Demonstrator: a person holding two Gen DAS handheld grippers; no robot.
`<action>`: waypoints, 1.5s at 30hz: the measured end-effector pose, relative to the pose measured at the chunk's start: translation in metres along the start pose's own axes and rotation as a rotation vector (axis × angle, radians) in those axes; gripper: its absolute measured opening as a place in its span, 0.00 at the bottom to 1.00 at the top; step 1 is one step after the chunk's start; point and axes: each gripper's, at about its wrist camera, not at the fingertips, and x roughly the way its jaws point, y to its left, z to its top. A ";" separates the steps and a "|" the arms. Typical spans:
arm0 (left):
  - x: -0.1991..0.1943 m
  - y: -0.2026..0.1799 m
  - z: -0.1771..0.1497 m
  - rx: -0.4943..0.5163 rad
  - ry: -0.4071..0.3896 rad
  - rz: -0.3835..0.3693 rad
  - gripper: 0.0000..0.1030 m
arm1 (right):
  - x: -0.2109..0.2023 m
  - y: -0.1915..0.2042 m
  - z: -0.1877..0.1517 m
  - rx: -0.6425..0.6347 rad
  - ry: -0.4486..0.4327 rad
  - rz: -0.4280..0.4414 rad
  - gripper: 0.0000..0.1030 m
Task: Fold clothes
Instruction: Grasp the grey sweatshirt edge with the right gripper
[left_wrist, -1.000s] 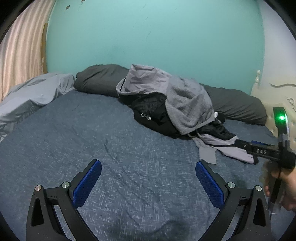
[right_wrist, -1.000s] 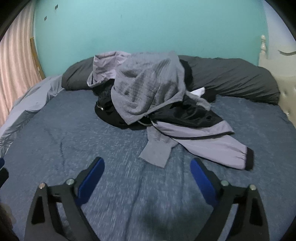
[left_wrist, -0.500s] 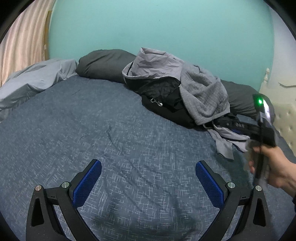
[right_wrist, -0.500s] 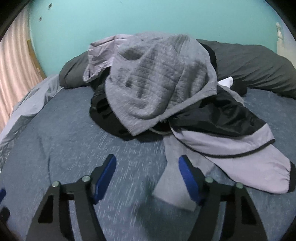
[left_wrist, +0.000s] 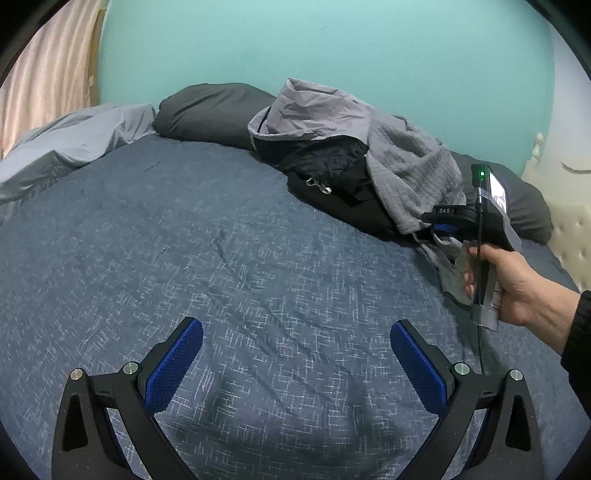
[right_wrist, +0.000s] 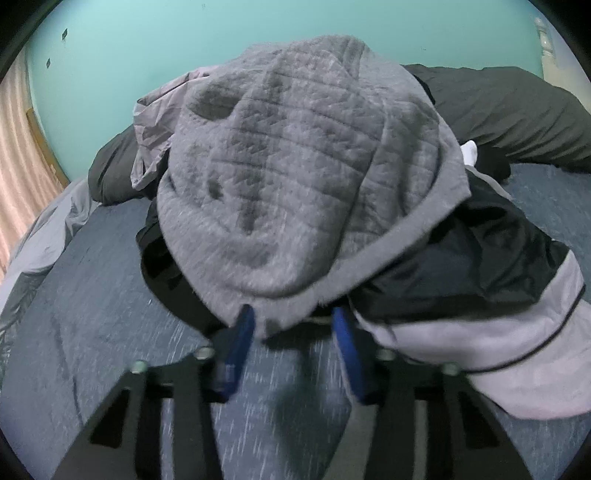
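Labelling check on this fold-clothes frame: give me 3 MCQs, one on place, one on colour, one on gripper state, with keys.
1. Where does the grey quilted knit garment lie?
A. on top of the clothes pile
B. flat on the bare blue bedspread
C. on the floor

2. What colour are the pads of the left gripper?
A. red
B. blue
C. white

3. How do the right gripper's jaws stand?
A. shut on the dark pillow
B. apart, either side of the grey garment's hem
C. out of view

Key: 1 A, it drapes over the black jacket. 2 B, both pads show blue. 3 B, a gap shows between the fingers at the hem.
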 end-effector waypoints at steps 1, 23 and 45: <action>0.000 0.001 0.000 -0.005 0.000 -0.001 1.00 | 0.003 -0.001 0.002 0.003 -0.003 -0.001 0.26; -0.079 0.000 -0.013 -0.047 -0.048 0.003 1.00 | -0.192 0.054 -0.037 -0.259 -0.218 0.193 0.00; -0.057 0.025 -0.021 -0.048 -0.033 0.026 1.00 | -0.129 -0.003 -0.044 0.073 -0.020 0.113 0.65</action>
